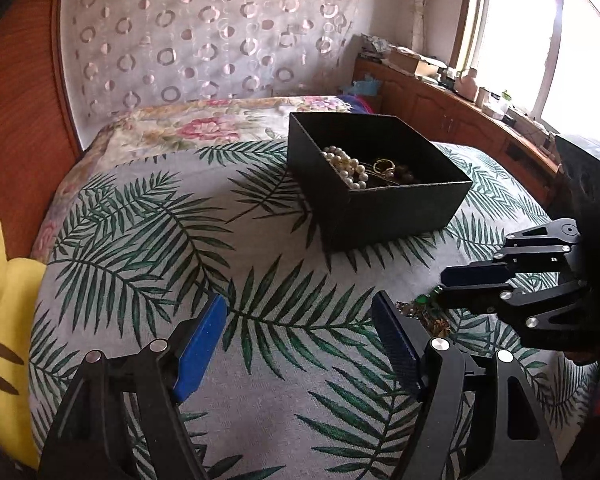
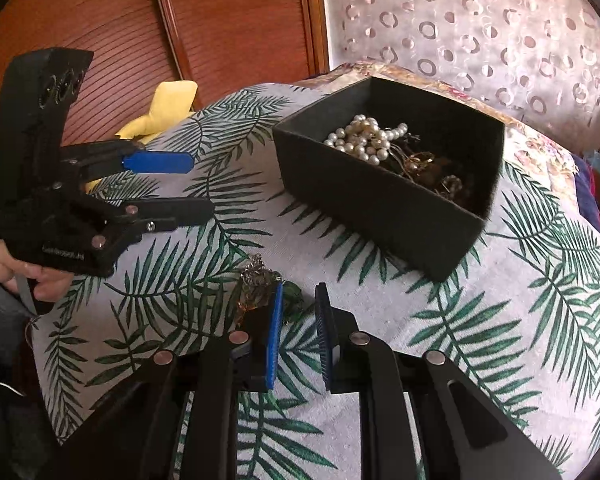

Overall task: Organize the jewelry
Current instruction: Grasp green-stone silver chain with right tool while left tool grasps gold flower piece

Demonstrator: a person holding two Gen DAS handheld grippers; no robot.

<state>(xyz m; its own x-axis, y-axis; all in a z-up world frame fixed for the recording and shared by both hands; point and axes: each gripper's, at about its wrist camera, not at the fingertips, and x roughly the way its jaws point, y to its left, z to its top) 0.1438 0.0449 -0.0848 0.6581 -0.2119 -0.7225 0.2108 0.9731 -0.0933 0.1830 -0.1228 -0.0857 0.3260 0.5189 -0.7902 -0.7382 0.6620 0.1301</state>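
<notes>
Leaf-print cloth [image 2: 480, 320] under us; our right gripper [image 2: 299, 294] slightly spread just beside loose jewelry [image 2: 260, 280]; left gripper [image 1: 300, 308] wide apart; box [image 2: 380, 208] beyond.

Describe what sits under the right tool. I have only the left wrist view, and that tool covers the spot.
Observer: A small tangle of jewelry lies on the leaf-print cloth, right at the tips of the right tool.
Operator: Name the pieces.
Observer: A silver chain on the far side, an amber-gold piece nearer, and green beads.
Operator: Report that tool's jaws.
Observer: They are open with a narrow gap. The green beads show between the fingers, and nothing looks clamped.
</notes>
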